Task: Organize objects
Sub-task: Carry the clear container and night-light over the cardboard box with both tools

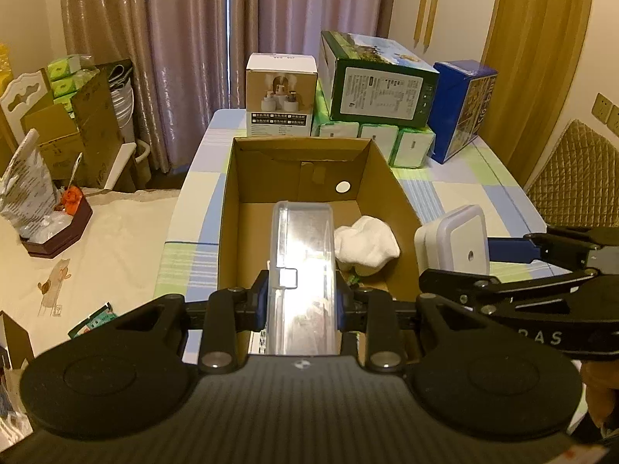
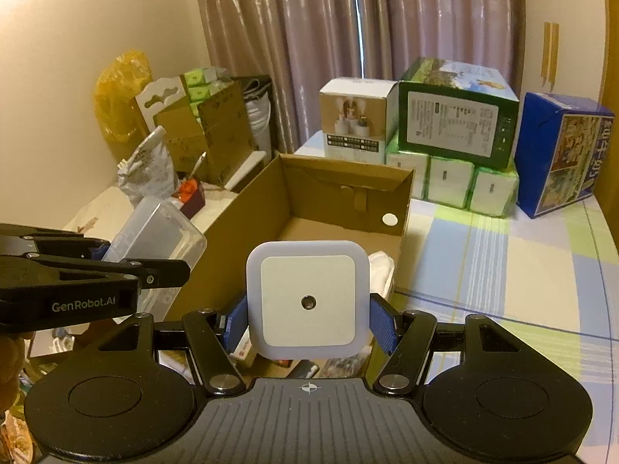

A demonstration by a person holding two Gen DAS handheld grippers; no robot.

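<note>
Cardboard box (image 1: 390,193) at frame centre: plain brown, white round dot on far wall. Plastic case (image 1: 303,255): clear, colourless. Cloth (image 1: 365,245) in box: white. Night light (image 2: 307,301): white square face, pale lavender rim, dark centre dot. Gripper pads (image 2: 235,326): blue; gripper bodies black. Tablecloth (image 1: 456,189): blue, green, cream checks. Curtain (image 1: 185,38), upper frame: mauve, glossy. Carton (image 2: 561,154) at right: blue.

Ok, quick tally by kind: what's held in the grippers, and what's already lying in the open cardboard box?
Clear plastic case, in left gripper: 1
White square night light, in right gripper: 1
White cloth, lying in cardboard box: 1
Total: 3; more may lie hidden behind the case.
</note>
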